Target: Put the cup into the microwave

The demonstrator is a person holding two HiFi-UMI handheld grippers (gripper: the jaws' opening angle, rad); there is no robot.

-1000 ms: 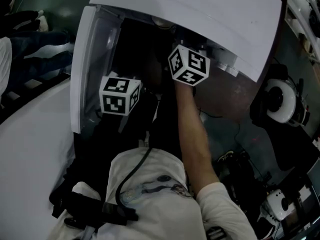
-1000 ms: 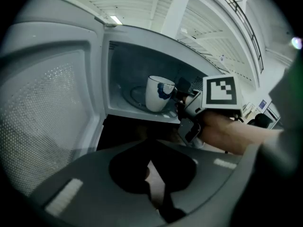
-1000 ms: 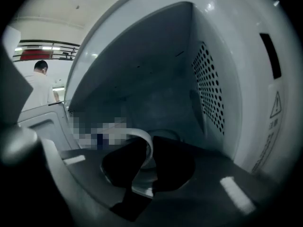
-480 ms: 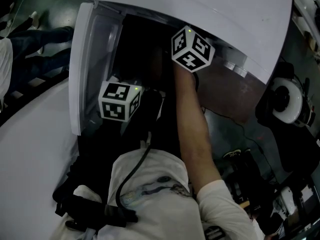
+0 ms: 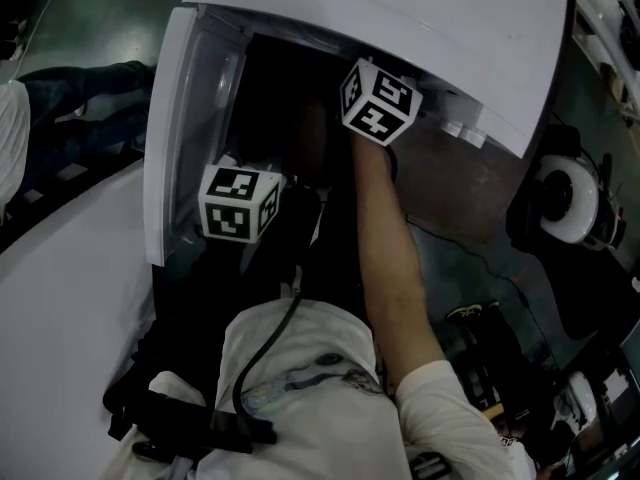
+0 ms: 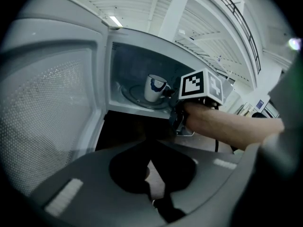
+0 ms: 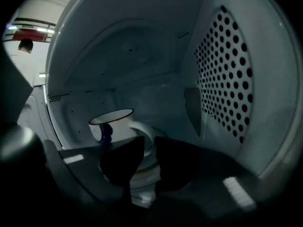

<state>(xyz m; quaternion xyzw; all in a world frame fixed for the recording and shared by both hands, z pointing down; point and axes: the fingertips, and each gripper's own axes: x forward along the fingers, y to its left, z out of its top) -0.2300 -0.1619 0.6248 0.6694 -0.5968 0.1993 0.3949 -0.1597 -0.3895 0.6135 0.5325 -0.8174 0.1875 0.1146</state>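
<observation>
A white cup with a blue mark stands upright on the turntable inside the open microwave. In the right gripper view the cup is close ahead. My right gripper reaches into the cavity, one jaw on each side of the cup's handle. Its jaws have just been opening, and a gap shows beside the handle. Its marker cube is at the microwave's mouth. My left gripper hangs back below the opening, shut and holding nothing; its cube is beside the door.
The door swings out to the left. A perforated wall bounds the cavity on the right. A white surface lies at the left, and a round white device and cables at the right. Another person's legs show at upper left.
The right gripper's marker cube has shifted slightly up toward the microwave's mouth and tilted a little. The left gripper's cube has kept its place.
</observation>
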